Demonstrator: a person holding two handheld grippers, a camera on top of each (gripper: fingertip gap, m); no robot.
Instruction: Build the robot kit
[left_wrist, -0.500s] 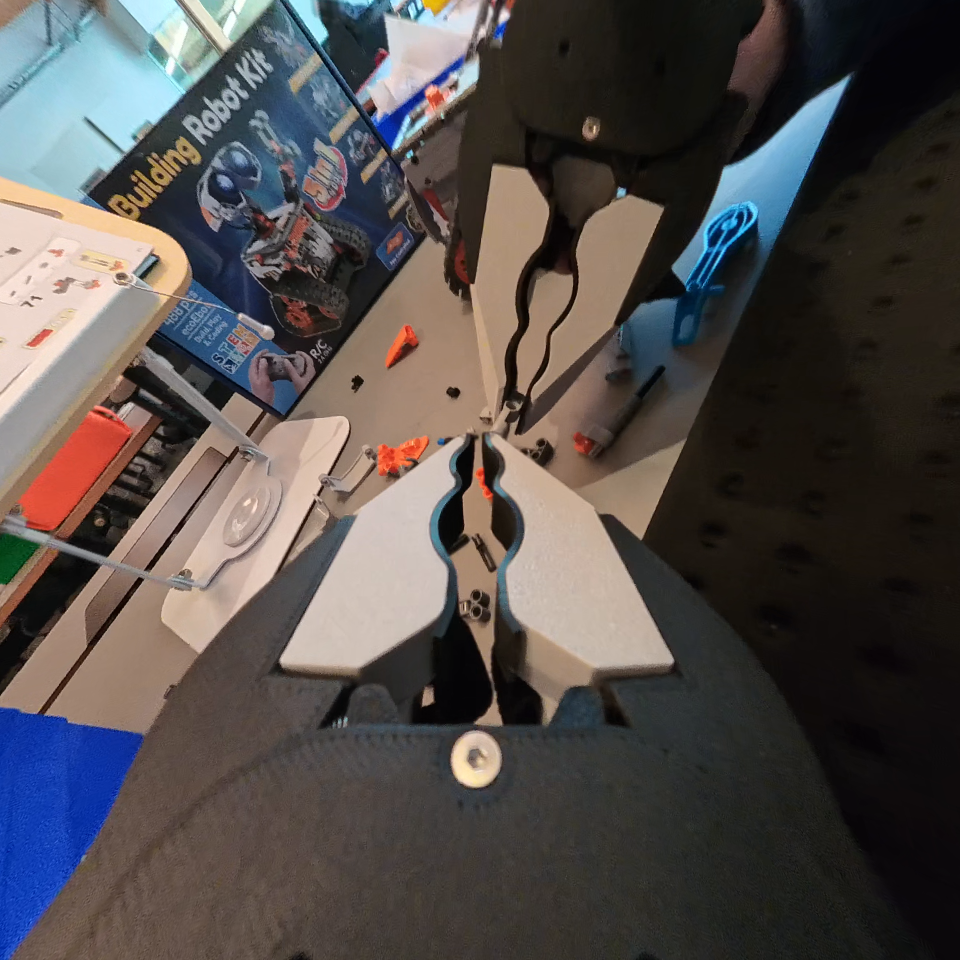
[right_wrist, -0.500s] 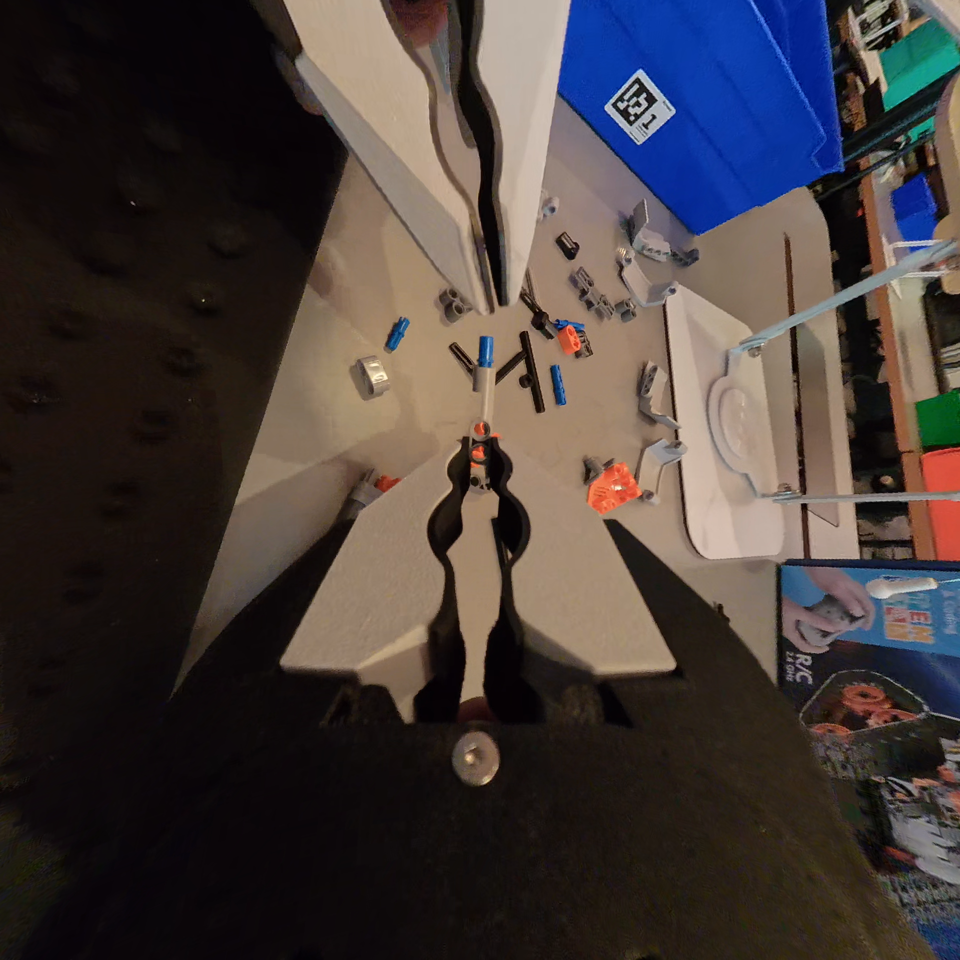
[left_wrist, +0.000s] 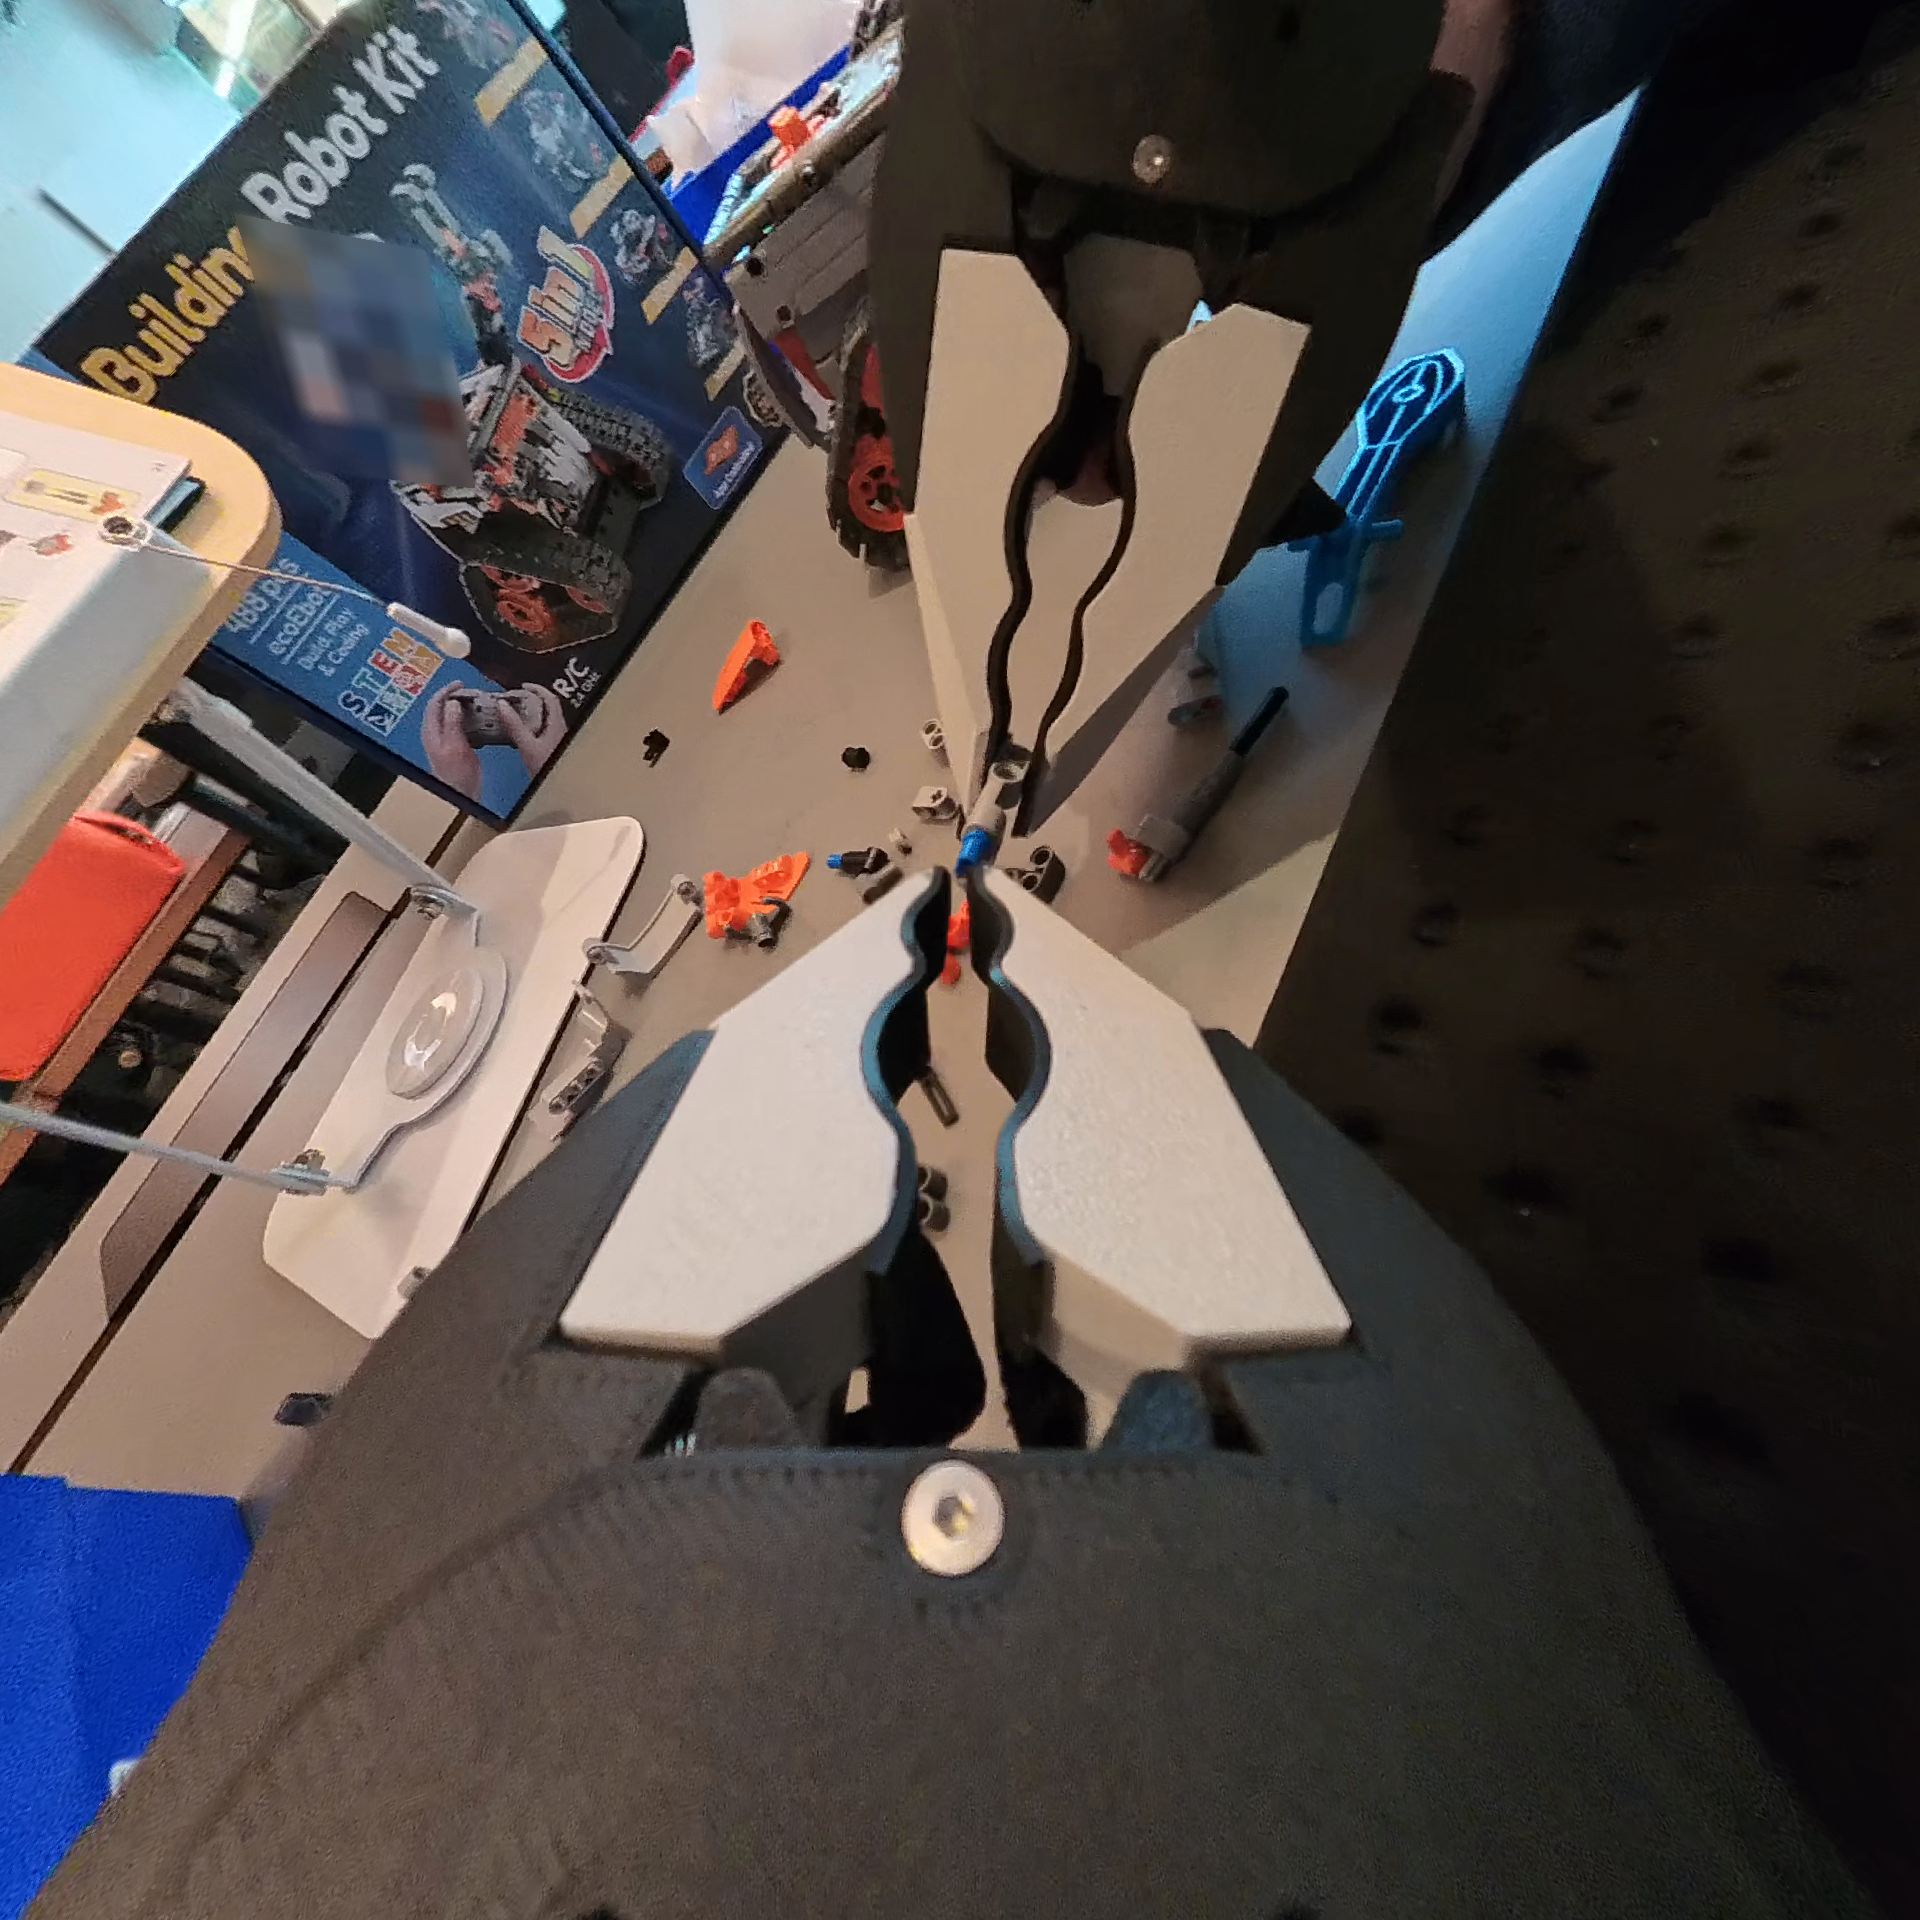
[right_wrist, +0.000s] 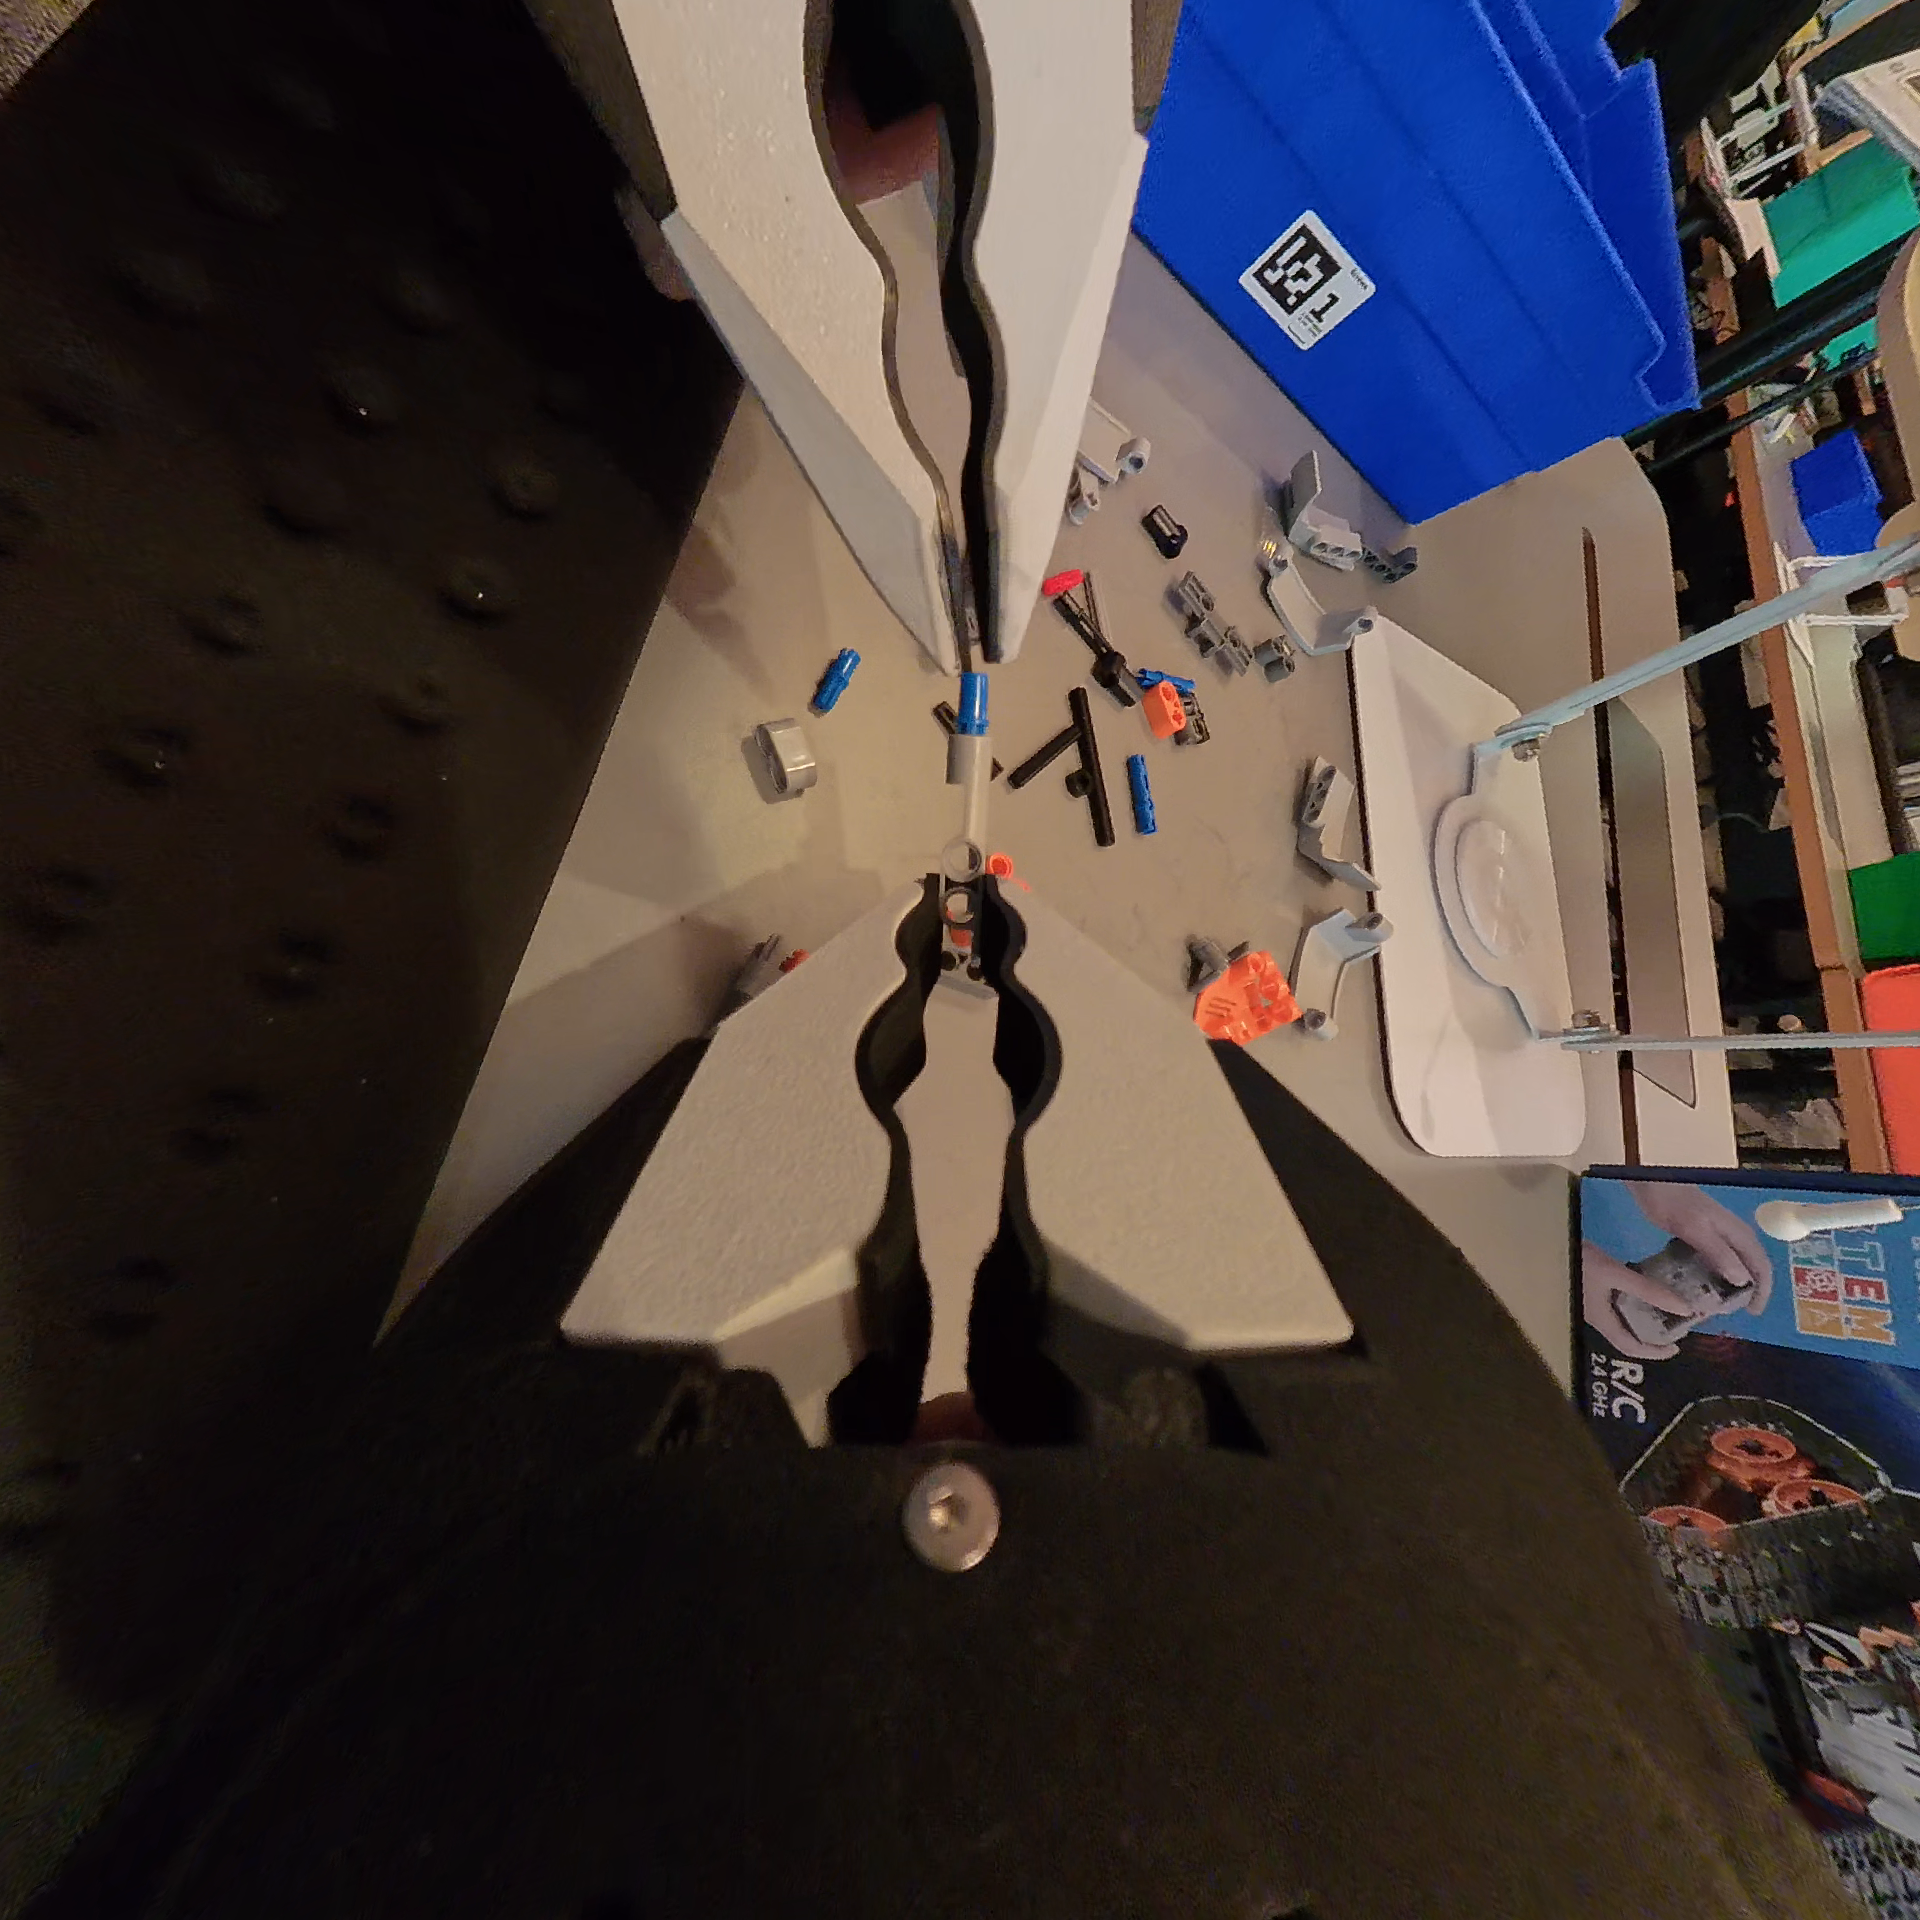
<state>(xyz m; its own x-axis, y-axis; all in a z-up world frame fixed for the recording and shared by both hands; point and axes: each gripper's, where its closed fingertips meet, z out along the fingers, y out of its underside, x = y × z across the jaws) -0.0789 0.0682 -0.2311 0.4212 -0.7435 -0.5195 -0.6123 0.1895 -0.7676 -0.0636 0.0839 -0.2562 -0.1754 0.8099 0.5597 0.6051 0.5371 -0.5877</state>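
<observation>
Well, my right tongs (right_wrist: 961, 904) pinch a small grey rod (right_wrist: 971, 821) tipped with a blue pin (right_wrist: 971, 698), held above the tabletop (right_wrist: 1195, 852) near its dark-bordered edge. My left tongs (left_wrist: 961, 883) are narrow and sit just beside the pin; I cannot tell if they hold anything. I'd keep both tips in line.

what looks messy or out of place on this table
Small building parts lie scattered loose over the grey table: black axles, blue pins, an orange piece. Nothing looks broken. The right gripper grips a small grey assembly.
</observation>
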